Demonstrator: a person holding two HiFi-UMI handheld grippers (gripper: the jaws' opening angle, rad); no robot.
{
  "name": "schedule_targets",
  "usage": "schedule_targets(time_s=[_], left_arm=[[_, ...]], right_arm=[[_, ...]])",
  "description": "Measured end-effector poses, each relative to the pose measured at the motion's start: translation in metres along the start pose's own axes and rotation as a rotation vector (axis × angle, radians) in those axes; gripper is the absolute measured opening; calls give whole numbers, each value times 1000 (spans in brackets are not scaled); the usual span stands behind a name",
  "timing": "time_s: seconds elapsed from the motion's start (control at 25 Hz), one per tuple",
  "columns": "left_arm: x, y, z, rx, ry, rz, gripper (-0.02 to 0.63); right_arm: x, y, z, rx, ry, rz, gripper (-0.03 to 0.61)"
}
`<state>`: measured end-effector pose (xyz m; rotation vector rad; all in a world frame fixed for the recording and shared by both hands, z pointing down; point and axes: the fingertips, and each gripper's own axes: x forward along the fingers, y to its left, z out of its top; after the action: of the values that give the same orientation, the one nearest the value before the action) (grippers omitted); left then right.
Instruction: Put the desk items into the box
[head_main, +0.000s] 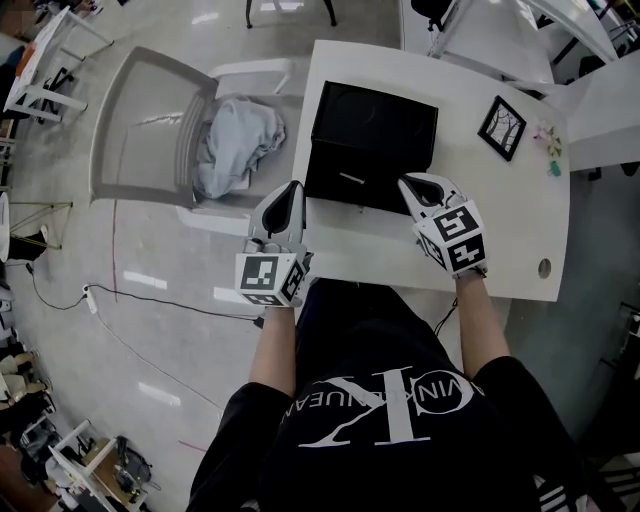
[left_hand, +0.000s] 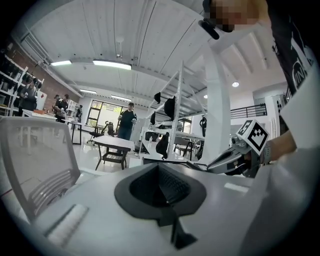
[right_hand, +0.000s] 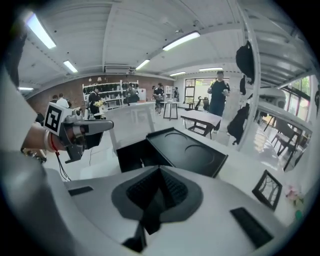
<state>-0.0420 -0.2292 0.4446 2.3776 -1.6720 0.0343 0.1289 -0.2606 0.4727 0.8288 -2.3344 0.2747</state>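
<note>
Our left gripper (head_main: 289, 196) and right gripper (head_main: 414, 187) are closed and empty at the box's (head_main: 372, 140) 6 o'clock edge. The frame (head_main: 501, 127) lies at its 3 o'clock. If we reach it with jaws closed, we'd likely shove it away.

- Black T-shirt (head_main: 380, 420), head view, 6 o'clock: white chest print, seen upside down.
- Large letter "K" was legible mid-print.
- Small line across it was only partly legible: "VIN" on one side, "EAN" on other, remaining letters unclear.
- Same shirt, left gripper view, 2 o'clock: white print too blurred to read.
- Marker cube (head_main: 268, 278) on left gripper (head_main: 293, 190), just 8 o'clock of centre: black-and-white square code patterns.
- Second marker cube (head_main: 455, 238) on right gripper (head_main: 410, 182), 3 o'clock of centre: same kind of code squares.
</note>
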Motion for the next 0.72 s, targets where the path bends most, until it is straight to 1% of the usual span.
schedule_targets(time_s=[0.12,0.32,0.72], left_arm=[[1,-2,5,11,-8,-8,9],[3,-6,14,15,-19,-17,9],[0,-8,29,43,-46,-28,9]], right_arm=[[-10,-7,7,36,-55,-30,14],[-22,-11,13,40,-108,-74,14],[-42,-16,20,82,-204,-142,14]])
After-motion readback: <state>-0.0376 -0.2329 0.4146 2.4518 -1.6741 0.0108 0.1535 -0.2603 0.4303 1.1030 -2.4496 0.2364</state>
